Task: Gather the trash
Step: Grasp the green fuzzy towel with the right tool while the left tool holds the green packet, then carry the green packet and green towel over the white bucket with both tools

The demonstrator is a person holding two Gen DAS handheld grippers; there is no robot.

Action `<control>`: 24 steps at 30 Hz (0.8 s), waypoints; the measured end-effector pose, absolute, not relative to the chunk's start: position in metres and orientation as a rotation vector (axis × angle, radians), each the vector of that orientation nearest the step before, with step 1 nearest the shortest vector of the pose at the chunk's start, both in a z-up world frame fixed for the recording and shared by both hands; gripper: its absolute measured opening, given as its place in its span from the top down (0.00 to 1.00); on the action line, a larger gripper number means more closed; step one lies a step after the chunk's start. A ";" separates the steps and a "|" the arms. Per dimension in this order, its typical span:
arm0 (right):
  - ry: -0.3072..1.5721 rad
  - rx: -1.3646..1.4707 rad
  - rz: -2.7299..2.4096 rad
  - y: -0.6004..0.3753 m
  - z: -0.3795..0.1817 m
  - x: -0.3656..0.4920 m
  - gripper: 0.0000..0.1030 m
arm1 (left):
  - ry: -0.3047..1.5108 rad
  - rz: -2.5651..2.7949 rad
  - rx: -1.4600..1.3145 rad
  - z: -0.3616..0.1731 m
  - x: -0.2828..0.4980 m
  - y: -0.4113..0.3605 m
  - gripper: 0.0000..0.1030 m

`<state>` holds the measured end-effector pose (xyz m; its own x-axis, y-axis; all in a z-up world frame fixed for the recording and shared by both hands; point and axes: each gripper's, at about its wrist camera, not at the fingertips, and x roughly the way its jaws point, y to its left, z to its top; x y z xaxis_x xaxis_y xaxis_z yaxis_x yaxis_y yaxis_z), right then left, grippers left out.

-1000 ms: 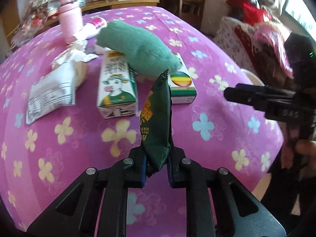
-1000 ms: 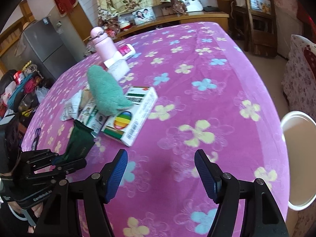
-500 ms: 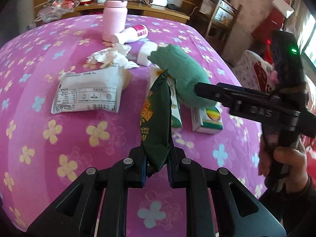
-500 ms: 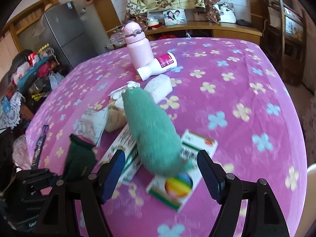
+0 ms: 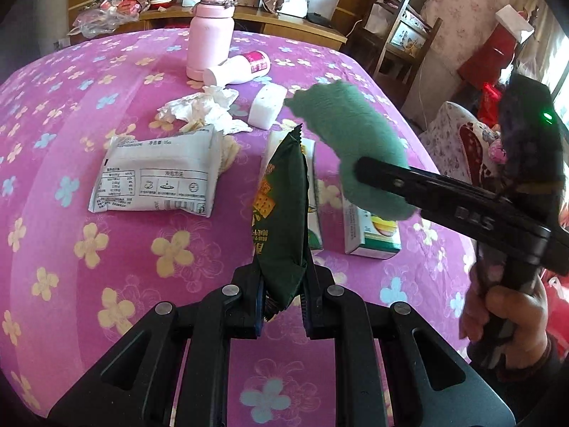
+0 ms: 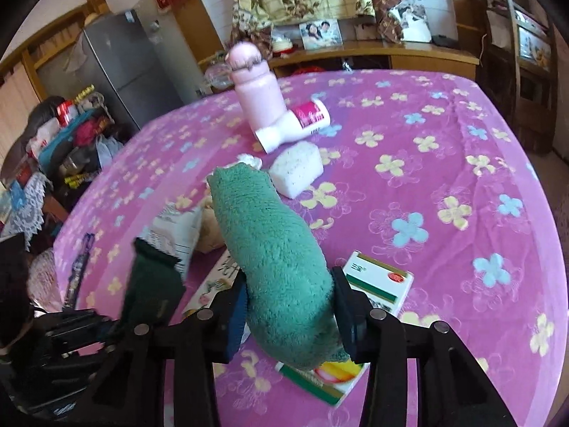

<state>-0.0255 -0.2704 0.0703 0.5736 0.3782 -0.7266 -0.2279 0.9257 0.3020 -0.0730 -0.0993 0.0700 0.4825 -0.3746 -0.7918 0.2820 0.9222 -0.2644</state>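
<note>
1. Clamping one dark green snack wrapper (image 5: 282,210) upright in the left gripper (image 5: 283,306), above the table (image 5: 71,249).
2. Closing the right gripper (image 6: 290,315) around one green towel (image 6: 274,249) lying across two cartons (image 6: 377,284).
3. Lying nearby: one white packet (image 5: 156,181), one crumpled tissue (image 5: 202,110).

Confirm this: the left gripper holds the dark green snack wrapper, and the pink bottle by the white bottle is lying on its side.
Not quite. The left gripper does hold the dark green snack wrapper, but the pink bottle stands upright; it is the white bottle beside it that lies on its side. The left wrist view shows this.
</note>
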 end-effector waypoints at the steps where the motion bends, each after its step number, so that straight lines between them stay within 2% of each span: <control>1: 0.885 0.190 0.360 -0.273 0.073 -0.030 0.59 | 0.986 -0.403 -0.102 0.072 -0.075 -0.102 0.87; 24: 0.820 0.307 0.199 -0.385 0.093 -0.126 0.59 | 0.946 -0.558 0.041 0.092 -0.110 -0.215 0.87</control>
<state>-0.1260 -0.3852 0.0927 0.6674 0.2908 -0.6856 -0.0558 0.9376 0.3433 -0.1097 -0.2150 0.0923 0.4555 -0.4346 -0.7769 0.4692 0.8589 -0.2053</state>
